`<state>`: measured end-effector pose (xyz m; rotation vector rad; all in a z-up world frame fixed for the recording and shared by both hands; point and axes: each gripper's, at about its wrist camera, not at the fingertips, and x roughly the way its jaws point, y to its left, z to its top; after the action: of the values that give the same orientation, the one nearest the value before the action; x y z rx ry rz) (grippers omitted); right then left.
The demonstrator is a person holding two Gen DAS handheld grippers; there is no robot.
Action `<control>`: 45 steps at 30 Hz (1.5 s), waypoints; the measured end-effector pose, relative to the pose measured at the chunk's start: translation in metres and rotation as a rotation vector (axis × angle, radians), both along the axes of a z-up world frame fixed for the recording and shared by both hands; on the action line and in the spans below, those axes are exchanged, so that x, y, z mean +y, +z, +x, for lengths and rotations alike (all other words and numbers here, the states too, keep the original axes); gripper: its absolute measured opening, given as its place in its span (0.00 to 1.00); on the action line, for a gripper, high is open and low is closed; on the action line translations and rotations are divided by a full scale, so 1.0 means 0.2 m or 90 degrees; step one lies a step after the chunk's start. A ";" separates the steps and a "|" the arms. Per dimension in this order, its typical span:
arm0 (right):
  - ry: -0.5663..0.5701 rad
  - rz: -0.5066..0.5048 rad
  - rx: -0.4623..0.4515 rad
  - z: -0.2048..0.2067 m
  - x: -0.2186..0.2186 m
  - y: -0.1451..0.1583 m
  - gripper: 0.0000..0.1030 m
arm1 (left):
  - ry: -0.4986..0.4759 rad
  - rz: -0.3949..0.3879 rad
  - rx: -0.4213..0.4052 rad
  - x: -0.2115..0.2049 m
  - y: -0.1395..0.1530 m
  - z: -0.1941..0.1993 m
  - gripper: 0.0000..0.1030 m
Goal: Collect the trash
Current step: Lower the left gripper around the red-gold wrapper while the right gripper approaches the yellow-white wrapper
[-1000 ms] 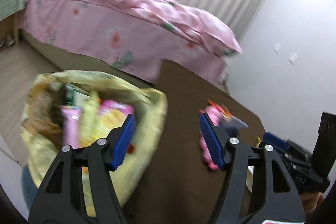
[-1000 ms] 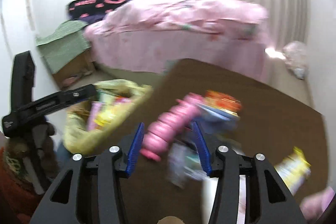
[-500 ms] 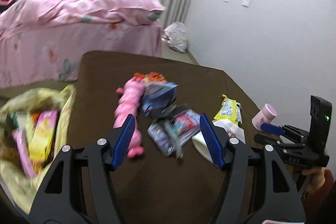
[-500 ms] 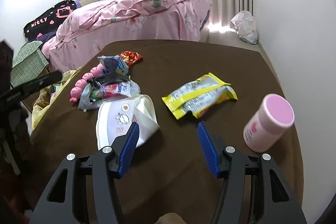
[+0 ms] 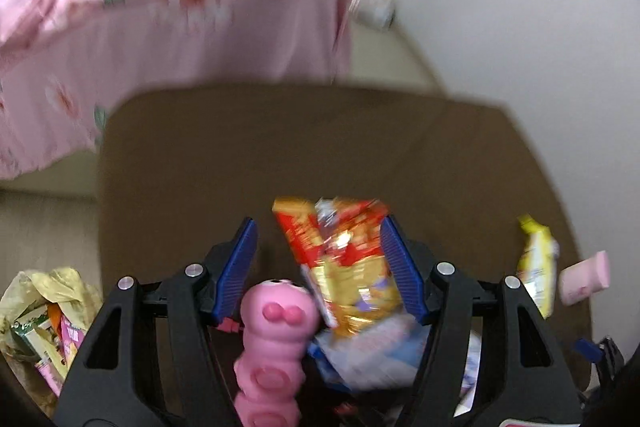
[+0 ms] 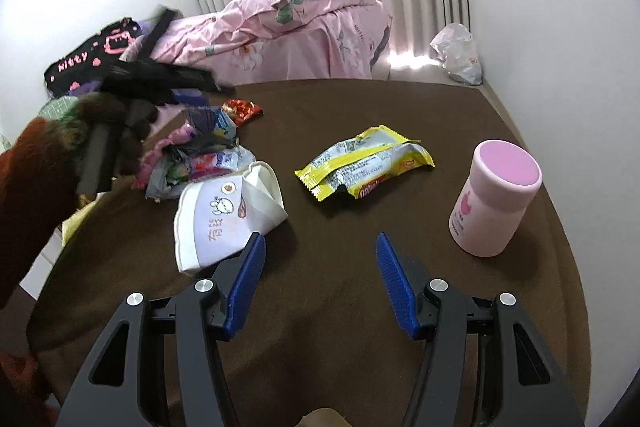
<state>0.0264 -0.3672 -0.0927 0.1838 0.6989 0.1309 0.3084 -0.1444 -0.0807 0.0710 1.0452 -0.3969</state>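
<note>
Left gripper [image 5: 318, 255] has swung from the trash bag [image 5: 44, 311] to straddle the red wrapper [image 5: 340, 247], jaws closing, not yet gripping; right gripper [image 6: 320, 283] jaws apart, empty.

The left gripper [image 5: 318, 251] tips steeply down, its jaws closing with wrappers between them (pads not visibly pressing). The right gripper [image 6: 320, 281] slants down near the table's near edge, jaws apart, holding nothing.

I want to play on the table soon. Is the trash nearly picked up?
Not yet. The yellow bag beside the table already holds wrappers. The left gripper is closing around a red snack wrapper, not gripped yet. The right gripper is empty. A yellow wrapper and a white pouch remain.
</note>
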 end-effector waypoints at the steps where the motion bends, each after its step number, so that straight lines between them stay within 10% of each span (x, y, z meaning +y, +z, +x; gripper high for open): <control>1: 0.000 0.006 0.000 0.00 0.00 0.00 0.53 | 0.001 -0.002 0.017 0.00 -0.02 0.02 0.43; 7: 0.013 0.033 0.008 0.02 0.00 -0.01 0.53 | -0.041 -0.029 -0.020 -0.02 0.02 -0.11 0.13; 18: -0.009 -0.020 0.006 0.08 0.05 0.02 0.53 | -0.053 -0.147 -0.063 0.15 0.12 -0.67 0.13; 31: -0.080 -0.047 0.130 0.70 0.04 -0.08 0.49 | 0.013 -0.143 -0.068 0.32 0.04 -0.98 0.24; 42: 0.037 -0.118 0.139 0.33 0.13 -0.05 0.38 | 0.045 -0.183 -0.078 0.46 0.09 -1.02 0.36; 45: -0.003 -0.078 0.074 0.22 0.05 0.04 0.54 | 0.046 -0.182 -0.075 0.46 0.08 -1.03 0.38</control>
<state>0.0711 -0.3575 -0.0840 0.0763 0.8194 0.0727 0.1032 -0.0531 -0.0640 -0.1964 0.8636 -0.4681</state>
